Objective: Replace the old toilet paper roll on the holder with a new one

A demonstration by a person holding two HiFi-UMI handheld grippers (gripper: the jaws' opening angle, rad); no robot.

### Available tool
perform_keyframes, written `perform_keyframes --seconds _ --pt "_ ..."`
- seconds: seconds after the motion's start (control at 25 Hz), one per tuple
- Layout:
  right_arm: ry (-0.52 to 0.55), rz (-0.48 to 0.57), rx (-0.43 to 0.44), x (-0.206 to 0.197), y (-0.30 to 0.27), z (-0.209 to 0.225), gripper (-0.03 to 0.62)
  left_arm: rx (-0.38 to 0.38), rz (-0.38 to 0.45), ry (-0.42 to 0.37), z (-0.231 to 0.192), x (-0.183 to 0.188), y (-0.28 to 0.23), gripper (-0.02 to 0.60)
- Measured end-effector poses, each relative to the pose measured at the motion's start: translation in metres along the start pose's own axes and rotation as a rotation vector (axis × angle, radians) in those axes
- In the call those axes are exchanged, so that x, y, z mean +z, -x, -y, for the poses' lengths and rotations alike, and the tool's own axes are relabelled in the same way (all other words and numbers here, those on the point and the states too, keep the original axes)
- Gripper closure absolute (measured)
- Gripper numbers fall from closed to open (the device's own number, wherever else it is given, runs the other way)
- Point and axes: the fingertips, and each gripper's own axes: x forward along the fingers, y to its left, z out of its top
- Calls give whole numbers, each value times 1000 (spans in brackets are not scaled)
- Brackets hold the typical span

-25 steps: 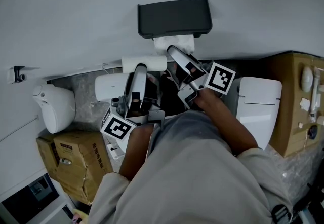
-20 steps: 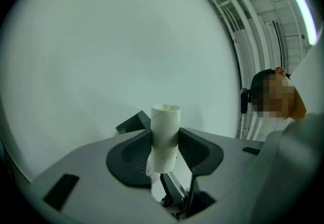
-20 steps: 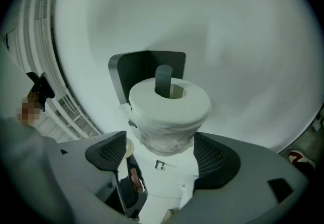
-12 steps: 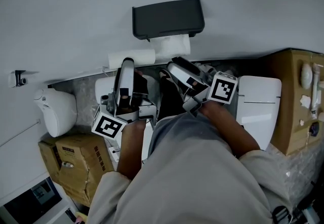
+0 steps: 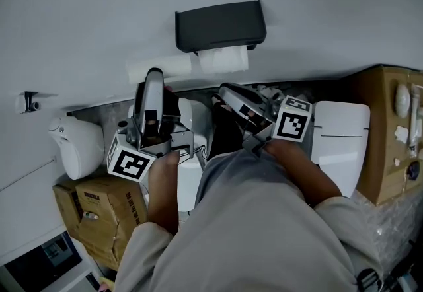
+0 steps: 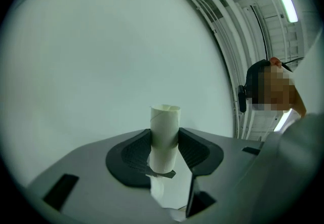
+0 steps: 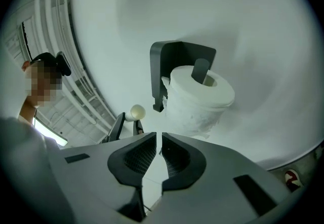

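Jaws of left gripper (image 6: pixel 164 146) clamp the cardboard tube (image 6: pixel 165 120), its axis crosswise.

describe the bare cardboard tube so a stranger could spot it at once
Find the dark holder on the pale wall, with a full paper roll on it. Just left of that roll in the head view, the left gripper clamps the cardboard tube between its jaws. Unlike the fat roll, it is slim, hollow and bare of paper.

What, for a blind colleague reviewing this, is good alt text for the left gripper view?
The left gripper clamps the old roll's bare tube upright between its jaws, against a plain white wall. A person shows at the right edge.
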Motion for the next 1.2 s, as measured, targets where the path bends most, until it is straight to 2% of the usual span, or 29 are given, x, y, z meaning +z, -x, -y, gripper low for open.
perform_keyframes --seconds 0.44,0.8,1.2 --pt "5 -38 -1 -10 2 -1 577 -31 -122 -165 3 8 -48 417" --pt "10 -56 -1 -12 8 -1 578 -28 -219 -227 1 -4 -75 417" --pt "87 -92 -14 -16 11 -5 577 -3 -412 -443 -1 -34 -94 417"
